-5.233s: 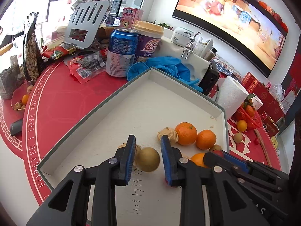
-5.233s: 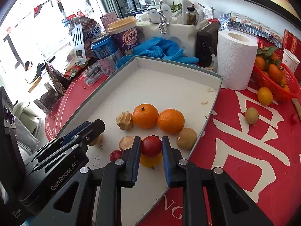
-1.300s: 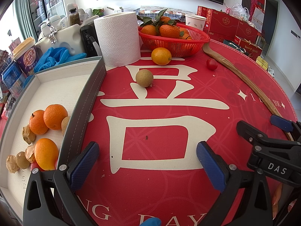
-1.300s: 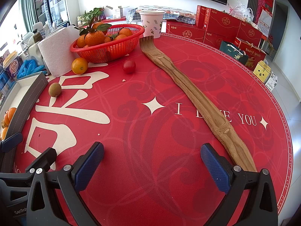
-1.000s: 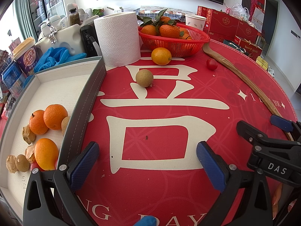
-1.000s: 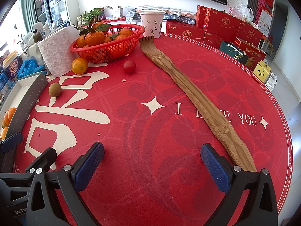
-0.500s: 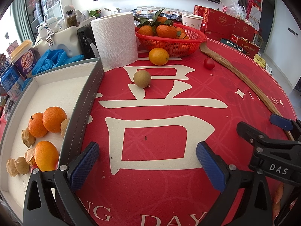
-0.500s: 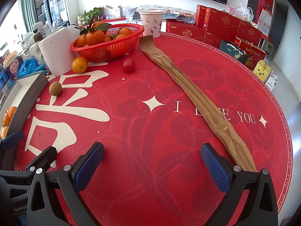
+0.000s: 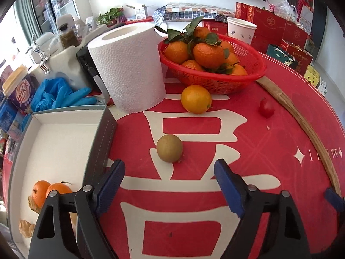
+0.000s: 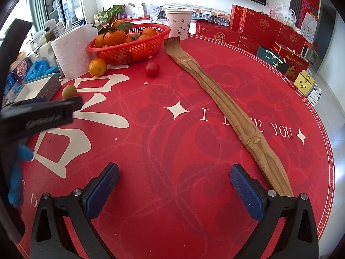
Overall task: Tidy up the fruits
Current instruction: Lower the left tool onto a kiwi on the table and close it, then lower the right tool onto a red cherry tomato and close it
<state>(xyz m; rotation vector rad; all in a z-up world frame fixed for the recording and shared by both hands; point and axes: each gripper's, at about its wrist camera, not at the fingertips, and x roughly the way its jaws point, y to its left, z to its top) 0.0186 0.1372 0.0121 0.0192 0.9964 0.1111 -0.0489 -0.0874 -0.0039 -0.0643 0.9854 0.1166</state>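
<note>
Left tongs (image 9: 170, 185) closing, nothing between them, just short of small round brownish-green fruit (image 9: 169, 148) on red table (image 9: 248, 142), beside grey-walled white box (image 9: 101, 138). Right tongs (image 10: 173, 185) wide apart, empty.

left wrist: looks down steeply along its claw (image 9: 170, 185), close over the counter (image 9: 269, 151), facing the red basket (image 9: 215, 79) | right wrist: same tilt, further right | shared: basket, loose orange (image 9: 195, 99), brown fruit (image 9: 169, 148), back scratcher (image 10: 226, 108)
</note>
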